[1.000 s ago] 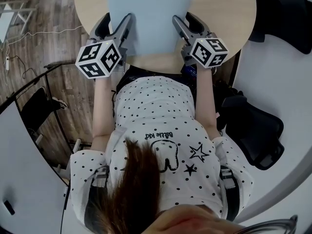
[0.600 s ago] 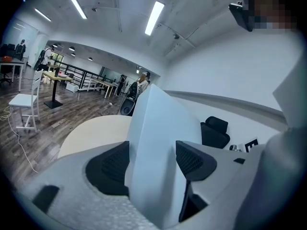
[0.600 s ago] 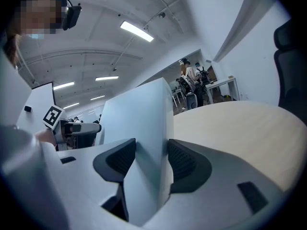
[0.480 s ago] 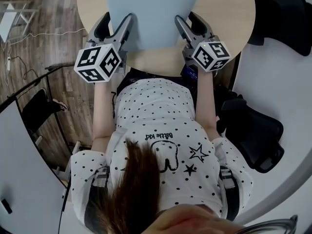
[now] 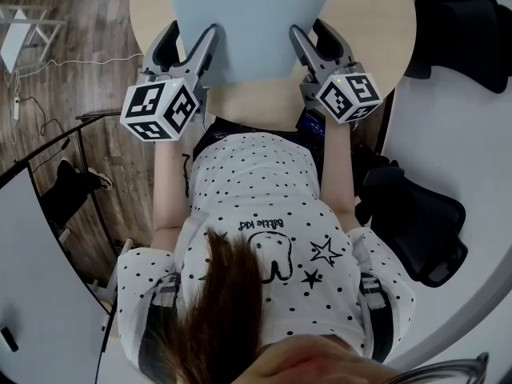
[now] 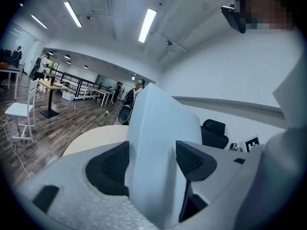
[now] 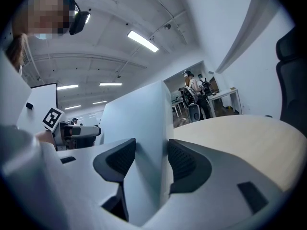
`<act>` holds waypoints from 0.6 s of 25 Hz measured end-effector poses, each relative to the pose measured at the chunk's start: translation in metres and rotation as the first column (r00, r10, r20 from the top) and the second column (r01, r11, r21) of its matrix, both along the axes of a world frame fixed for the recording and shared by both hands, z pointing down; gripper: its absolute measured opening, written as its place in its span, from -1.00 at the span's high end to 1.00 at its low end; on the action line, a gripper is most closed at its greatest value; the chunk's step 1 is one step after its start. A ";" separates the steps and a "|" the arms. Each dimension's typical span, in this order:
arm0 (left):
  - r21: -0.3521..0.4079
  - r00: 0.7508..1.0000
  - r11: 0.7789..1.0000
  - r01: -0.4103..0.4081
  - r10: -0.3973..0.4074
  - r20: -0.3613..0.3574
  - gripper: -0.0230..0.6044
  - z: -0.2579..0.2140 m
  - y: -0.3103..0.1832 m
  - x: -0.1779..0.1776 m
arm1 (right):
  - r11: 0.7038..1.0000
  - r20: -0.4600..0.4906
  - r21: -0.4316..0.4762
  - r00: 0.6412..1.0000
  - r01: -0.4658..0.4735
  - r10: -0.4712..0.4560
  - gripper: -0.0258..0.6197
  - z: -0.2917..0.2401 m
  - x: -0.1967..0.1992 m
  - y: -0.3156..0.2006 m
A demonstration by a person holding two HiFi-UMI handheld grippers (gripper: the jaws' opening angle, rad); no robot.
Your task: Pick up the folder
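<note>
We pinch the folder (image 5: 248, 22) over the bench (image 5: 384, 30): left hand-held gripper (image 5: 190, 40) at 8 o'clock, right hand-held gripper (image 5: 314, 37) at 4 o'clock.

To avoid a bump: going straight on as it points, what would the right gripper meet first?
Likely nothing close: the right gripper, clamped on the folder, points out above the table; depth is unclear.
</note>
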State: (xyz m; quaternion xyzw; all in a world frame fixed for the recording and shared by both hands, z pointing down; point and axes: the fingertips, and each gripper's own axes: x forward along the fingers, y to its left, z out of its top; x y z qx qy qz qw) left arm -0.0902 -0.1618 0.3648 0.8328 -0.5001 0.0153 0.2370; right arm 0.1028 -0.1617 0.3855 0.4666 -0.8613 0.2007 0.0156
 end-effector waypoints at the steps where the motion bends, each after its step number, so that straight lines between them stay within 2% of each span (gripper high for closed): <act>1: 0.007 1.000 1.000 0.001 -0.001 -0.001 -0.03 -0.003 0.001 0.001 | 1.000 0.002 0.008 1.000 -0.002 0.002 0.27 -0.003 0.001 0.001; 15: 0.100 1.000 0.995 -0.003 0.003 0.002 -0.03 -0.038 0.001 0.006 | 0.993 -0.011 0.118 0.999 -0.029 0.030 0.27 -0.053 0.006 -0.002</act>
